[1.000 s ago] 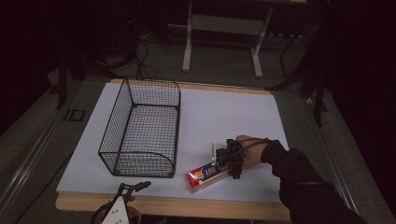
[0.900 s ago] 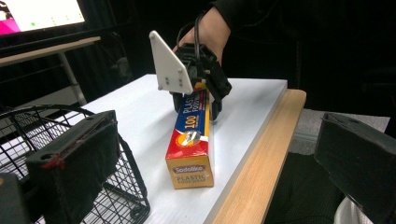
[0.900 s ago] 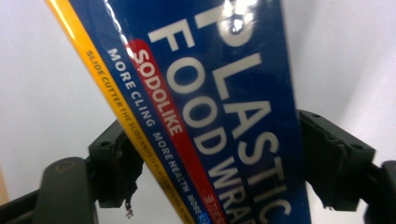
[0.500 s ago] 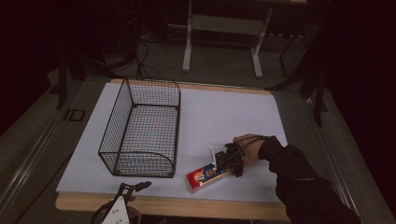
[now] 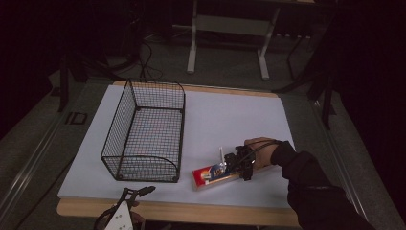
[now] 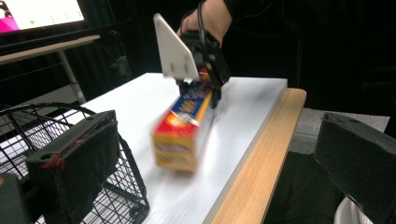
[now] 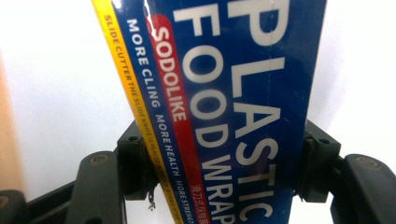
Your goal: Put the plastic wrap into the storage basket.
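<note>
A long box of plastic food wrap (image 5: 208,175), blue, red and yellow, lies near the table's front edge, right of the basket. My right gripper (image 5: 235,165) comes at it from the right; its jaws have just been closing and now press both long sides of the box (image 7: 224,107). In the left gripper view the box (image 6: 183,126) looks blurred, with the right gripper (image 6: 211,91) clamped on its far end. My left gripper (image 5: 140,191) rests at the front edge, left of the box, with its jaws wide apart and nothing between them (image 6: 217,158).
A black wire basket (image 5: 148,168) stands on the white table top (image 5: 230,120), left of centre, its front wall close to the left gripper (image 6: 133,193). A wooden strip (image 5: 215,211) edges the table's front. Table legs and cables lie on the dark floor beyond.
The right hand has shifted a little toward the box and its jaws have closed on it. The left gripper has stayed where it was.
</note>
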{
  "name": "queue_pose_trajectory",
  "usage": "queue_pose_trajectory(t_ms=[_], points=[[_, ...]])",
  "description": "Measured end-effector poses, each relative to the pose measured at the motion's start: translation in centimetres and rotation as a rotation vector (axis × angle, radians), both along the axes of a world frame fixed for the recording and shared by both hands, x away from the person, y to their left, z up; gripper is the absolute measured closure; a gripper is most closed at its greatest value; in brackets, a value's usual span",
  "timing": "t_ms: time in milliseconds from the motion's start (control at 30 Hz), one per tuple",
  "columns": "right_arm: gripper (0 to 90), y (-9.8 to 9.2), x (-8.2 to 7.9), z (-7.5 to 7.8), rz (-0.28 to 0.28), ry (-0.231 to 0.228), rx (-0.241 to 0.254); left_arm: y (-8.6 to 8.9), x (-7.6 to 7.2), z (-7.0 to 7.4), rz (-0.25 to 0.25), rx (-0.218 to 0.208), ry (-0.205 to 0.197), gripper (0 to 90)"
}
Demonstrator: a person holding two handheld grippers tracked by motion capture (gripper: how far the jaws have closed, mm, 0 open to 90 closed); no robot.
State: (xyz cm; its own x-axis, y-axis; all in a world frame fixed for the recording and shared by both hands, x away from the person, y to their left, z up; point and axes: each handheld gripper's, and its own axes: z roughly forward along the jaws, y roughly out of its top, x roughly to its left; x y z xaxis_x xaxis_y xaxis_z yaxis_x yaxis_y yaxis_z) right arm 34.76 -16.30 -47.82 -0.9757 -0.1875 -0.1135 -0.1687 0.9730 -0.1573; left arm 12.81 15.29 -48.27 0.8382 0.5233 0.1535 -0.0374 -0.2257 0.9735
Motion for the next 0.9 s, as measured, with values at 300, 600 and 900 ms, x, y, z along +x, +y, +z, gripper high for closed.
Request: queue_pose_trajectory(t_ms=[300,600,900], points=[[37.2,-2.0,1.9,3.9,-0.260,-0.003,0.221,-0.1,0.0,0.0,-0.002,0.002,-0.001,0.6],[38.1,-3.2,3.0,7.2,-0.434,0.025,0.387,-0.1,0.1,0.0,-0.003,0.003,0.003,0.6],[38.6,-3.5,3.5,11.2,-0.577,-0.034,0.573,-0.1,0.1,0.0,-0.001,-0.002,0.000,0.7]])
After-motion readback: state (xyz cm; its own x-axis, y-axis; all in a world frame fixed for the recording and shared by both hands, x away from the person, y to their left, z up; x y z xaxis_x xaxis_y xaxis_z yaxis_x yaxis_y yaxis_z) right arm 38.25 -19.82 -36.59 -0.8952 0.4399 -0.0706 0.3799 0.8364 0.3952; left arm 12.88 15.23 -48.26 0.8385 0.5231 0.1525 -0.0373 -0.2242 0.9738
